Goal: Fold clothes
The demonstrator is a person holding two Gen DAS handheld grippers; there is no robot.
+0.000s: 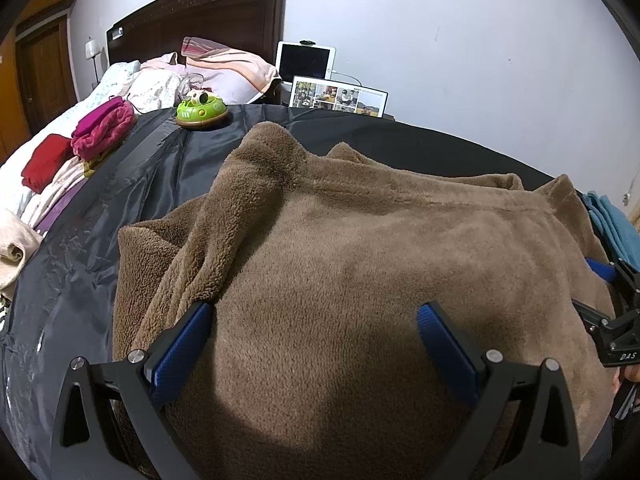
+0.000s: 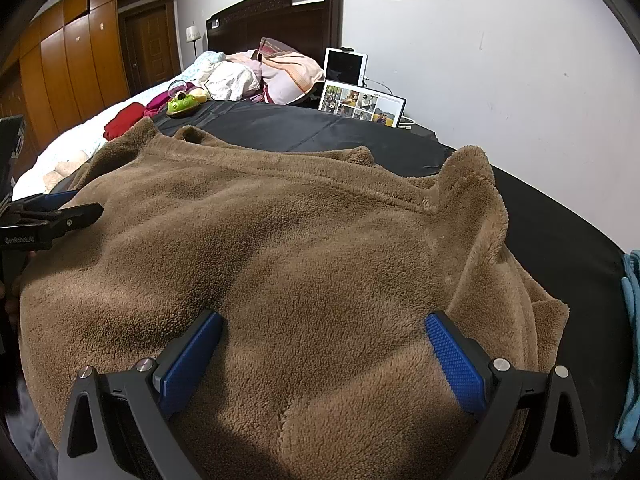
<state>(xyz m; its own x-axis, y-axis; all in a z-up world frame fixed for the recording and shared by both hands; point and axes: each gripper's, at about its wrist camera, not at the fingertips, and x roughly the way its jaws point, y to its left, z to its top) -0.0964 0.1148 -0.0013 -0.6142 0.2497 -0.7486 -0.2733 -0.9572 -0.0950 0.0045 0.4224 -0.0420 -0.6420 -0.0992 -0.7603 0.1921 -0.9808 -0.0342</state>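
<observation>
A brown fleece garment (image 1: 360,264) (image 2: 304,248) lies spread on a black sheet (image 1: 132,184) (image 2: 304,128) over the bed. My left gripper (image 1: 314,316) stands open over the garment's near left part, its blue pads wide apart with fleece beneath them. My right gripper (image 2: 324,324) is open the same way over the near right part. A sleeve is folded in along the left side (image 1: 224,216). Another sleeve bunches at the right (image 2: 480,208). Each gripper shows at the edge of the other's view: the right gripper (image 1: 612,300) and the left gripper (image 2: 60,212).
Folded red cloth (image 1: 44,162) and magenta cloth (image 1: 104,126) lie at the left on the bedding. A green toy (image 1: 202,110) sits on the sheet's far edge. Pillows (image 1: 232,68), a tablet (image 1: 306,60) and a photo board (image 1: 338,96) stand behind. Blue cloth (image 2: 632,344) lies at the right.
</observation>
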